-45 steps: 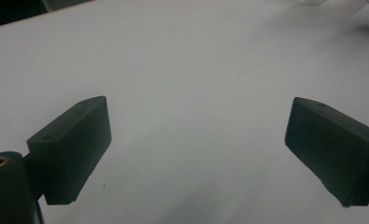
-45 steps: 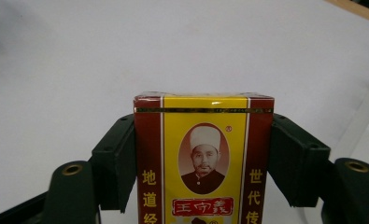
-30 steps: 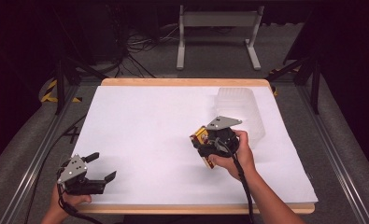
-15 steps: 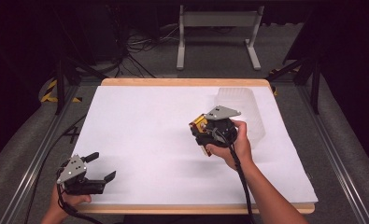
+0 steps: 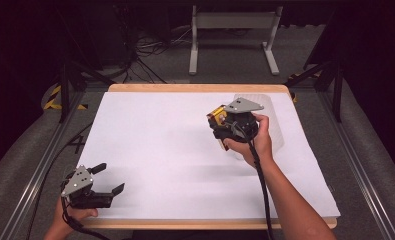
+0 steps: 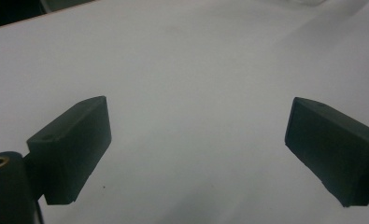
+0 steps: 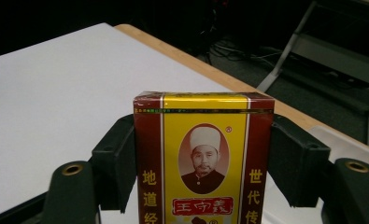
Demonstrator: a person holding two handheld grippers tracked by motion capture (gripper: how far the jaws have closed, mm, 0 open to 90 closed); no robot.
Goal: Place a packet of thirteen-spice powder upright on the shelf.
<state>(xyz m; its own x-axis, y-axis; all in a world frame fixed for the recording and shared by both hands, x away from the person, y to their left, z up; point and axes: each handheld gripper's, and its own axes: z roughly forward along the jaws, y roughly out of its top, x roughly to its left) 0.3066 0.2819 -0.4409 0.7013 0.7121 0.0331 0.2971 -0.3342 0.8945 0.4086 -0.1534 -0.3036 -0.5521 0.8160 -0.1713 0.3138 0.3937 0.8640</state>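
The right gripper point(image 5: 219, 121) has lifted and travelled toward the far side of the table point(image 5: 150, 130) since a second ago, carrying a red-and-yellow box point(image 5: 217, 114) with it. Its jaws are clamped on the box's two red sides, as the right gripper view shows point(image 7: 203, 158), with the box held above the white tabletop near a clear plastic container point(image 5: 272, 125) by the right edge. The left gripper point(image 5: 110, 180) stays at the near left corner, jaws spread wide with nothing between them.

Jaws spread wide (nothing between) over white table point(image 6: 191, 70).
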